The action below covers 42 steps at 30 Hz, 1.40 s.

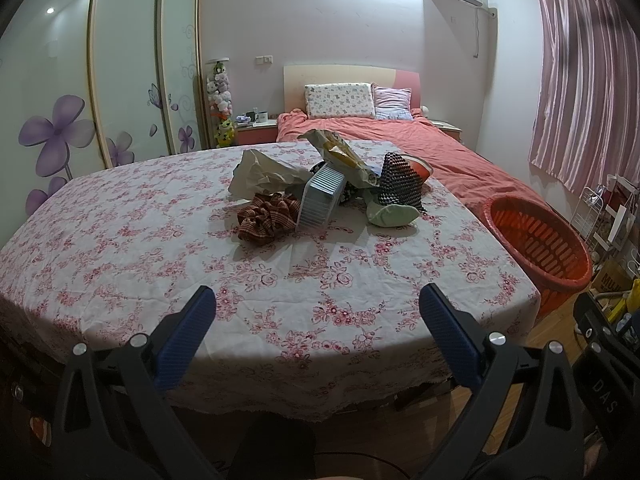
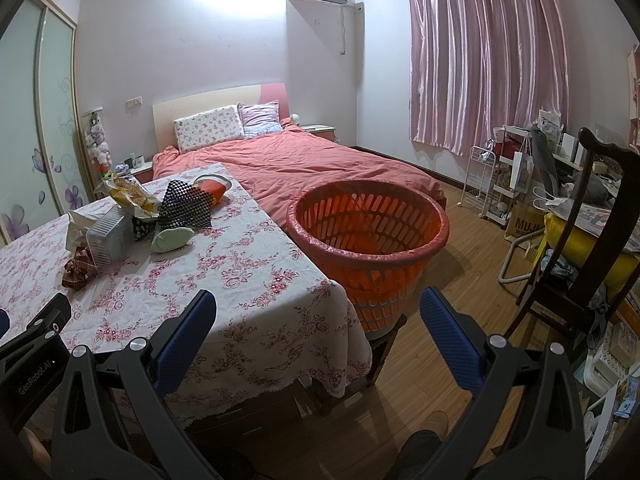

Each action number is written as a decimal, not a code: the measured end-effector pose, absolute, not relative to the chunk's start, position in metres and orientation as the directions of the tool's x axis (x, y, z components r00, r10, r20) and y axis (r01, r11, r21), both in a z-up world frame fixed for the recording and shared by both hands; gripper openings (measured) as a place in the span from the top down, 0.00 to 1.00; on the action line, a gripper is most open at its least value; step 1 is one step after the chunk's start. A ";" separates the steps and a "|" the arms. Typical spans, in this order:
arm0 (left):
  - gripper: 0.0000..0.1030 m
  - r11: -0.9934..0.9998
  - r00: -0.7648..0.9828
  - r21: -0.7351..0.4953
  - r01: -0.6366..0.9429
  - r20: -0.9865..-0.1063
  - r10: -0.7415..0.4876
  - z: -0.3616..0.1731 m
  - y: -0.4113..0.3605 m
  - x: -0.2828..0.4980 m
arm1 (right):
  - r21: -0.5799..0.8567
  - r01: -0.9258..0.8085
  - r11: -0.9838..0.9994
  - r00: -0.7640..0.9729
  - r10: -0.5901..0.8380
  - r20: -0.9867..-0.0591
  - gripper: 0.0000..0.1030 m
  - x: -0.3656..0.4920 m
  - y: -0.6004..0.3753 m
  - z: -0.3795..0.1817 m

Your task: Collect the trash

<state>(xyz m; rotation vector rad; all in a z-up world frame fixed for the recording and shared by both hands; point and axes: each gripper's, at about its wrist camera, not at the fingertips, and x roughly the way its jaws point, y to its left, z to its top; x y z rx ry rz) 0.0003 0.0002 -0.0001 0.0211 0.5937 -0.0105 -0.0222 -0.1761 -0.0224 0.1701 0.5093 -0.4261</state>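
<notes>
**Floral-cloth worktop piled with trash, both tools waiting**

Floral cotton covers the worktop (image 1: 120, 248), and ahead of the left hand-held gripper (image 1: 318, 312), whose jaws stand wide and empty, the trash sits heaped in one cluster, probably so it can be cleared piece by piece. Leftmost lies a brown plaid scrunchie (image 1: 267, 218), then crumpled paper (image 1: 264, 174), a clear ribbed plastic box (image 1: 320, 200), a yellow snack bag (image 1: 340, 152), black mesh (image 1: 400, 184) and a pale green sock (image 1: 394, 216).

Ahead and right of that tool stands the orange laundry basket (image 2: 368, 236), liner fitted, beside the worktop edge, evidently the drop point. The right hand-held gripper (image 2: 318, 312) hangs wide and empty, facing it. Readable writing: "GenRobot.AI", "DAS", and "MUJ" on a paper bag (image 2: 524, 224).
</notes>
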 end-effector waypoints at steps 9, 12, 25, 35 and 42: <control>0.04 1.000 0.828 0.016 0.016 -0.561 -0.004 0.000 0.000 0.000 | 0.052 0.435 0.899 0.788 -0.352 -0.505 0.02 -0.022 -0.176 -0.023; 0.04 1.000 0.828 0.016 0.016 -0.561 -0.004 0.000 0.000 0.000 | 0.053 0.435 0.899 0.788 -0.352 -0.505 0.02 -0.022 -0.175 -0.023; 0.04 1.000 0.827 0.015 0.016 -0.563 -0.004 0.000 0.000 0.000 | 0.052 0.436 0.898 0.788 -0.353 -0.505 0.02 -0.021 -0.175 -0.024; 0.04 1.000 0.823 0.013 0.013 -0.569 -0.004 -0.001 -0.001 0.002 | 0.052 0.436 0.898 0.787 -0.353 -0.506 0.02 -0.019 -0.175 -0.026; 0.04 1.000 0.796 -0.002 -0.016 -0.605 0.011 -0.014 0.009 0.015 | 0.045 0.427 0.903 0.778 -0.342 -0.528 0.02 -0.008 -0.173 -0.031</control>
